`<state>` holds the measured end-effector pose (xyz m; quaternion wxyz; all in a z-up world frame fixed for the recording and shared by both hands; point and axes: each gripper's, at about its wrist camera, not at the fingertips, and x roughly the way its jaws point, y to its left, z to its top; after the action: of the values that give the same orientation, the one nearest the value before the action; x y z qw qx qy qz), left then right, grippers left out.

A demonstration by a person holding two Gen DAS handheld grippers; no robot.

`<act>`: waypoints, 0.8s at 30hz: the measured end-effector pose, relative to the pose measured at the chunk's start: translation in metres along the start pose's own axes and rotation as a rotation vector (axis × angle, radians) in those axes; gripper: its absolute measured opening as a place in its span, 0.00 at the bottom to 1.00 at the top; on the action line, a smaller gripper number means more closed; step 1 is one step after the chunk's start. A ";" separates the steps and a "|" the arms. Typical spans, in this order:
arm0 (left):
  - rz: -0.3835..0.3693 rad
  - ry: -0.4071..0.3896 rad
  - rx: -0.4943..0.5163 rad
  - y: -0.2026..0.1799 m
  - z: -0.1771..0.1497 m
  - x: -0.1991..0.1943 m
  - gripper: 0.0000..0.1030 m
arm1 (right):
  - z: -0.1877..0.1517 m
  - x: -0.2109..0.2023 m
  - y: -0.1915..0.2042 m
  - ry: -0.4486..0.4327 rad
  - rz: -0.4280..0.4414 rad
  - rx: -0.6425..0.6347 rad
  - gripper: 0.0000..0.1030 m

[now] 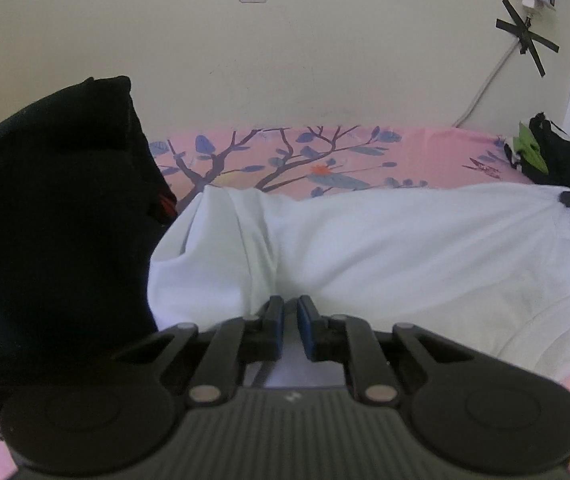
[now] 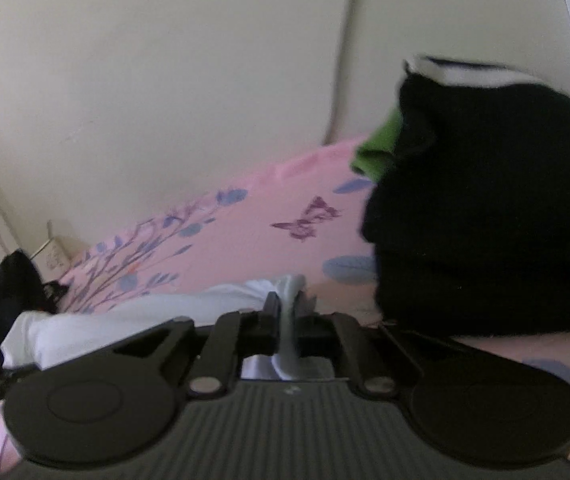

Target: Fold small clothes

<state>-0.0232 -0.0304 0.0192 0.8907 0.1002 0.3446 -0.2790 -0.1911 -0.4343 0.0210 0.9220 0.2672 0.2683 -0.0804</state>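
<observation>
A white garment (image 1: 365, 248) lies stretched across the pink floral bedsheet (image 1: 429, 148). My left gripper (image 1: 291, 310) is shut on its near edge, and the cloth's folds run together at the blue pads (image 1: 275, 320). At the far right of the left wrist view, a black tip of my right gripper pinches the other end. In the right wrist view, my right gripper (image 2: 287, 312) is shut on a bunched strip of the white garment (image 2: 145, 316), which passes between its fingers. The garment hangs low between the two grippers.
A tall black cloth pile (image 1: 53, 220) stands close on the left. Another black pile (image 2: 485, 220) with a green piece (image 2: 377, 148) sits at the right near the wall (image 1: 285, 60). A cable runs down the wall.
</observation>
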 end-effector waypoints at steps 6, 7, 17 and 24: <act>-0.098 -0.093 -0.065 0.001 0.001 -0.039 0.11 | -0.016 -0.072 -0.023 -0.011 0.026 0.146 0.51; -0.142 -0.108 -0.087 0.000 0.002 -0.044 0.11 | -0.019 -0.079 -0.029 0.000 0.037 0.170 0.51; -0.209 0.042 -0.126 -0.019 -0.004 0.008 0.08 | -0.045 -0.053 -0.031 0.112 0.157 0.348 0.14; -0.238 -0.076 -0.152 0.000 -0.006 -0.027 0.09 | -0.004 -0.072 0.061 0.050 0.247 0.148 0.13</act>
<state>-0.0430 -0.0162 0.0325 0.8688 -0.0198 0.3400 -0.3595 -0.2358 -0.3804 0.0845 0.8957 0.3675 0.2495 0.0207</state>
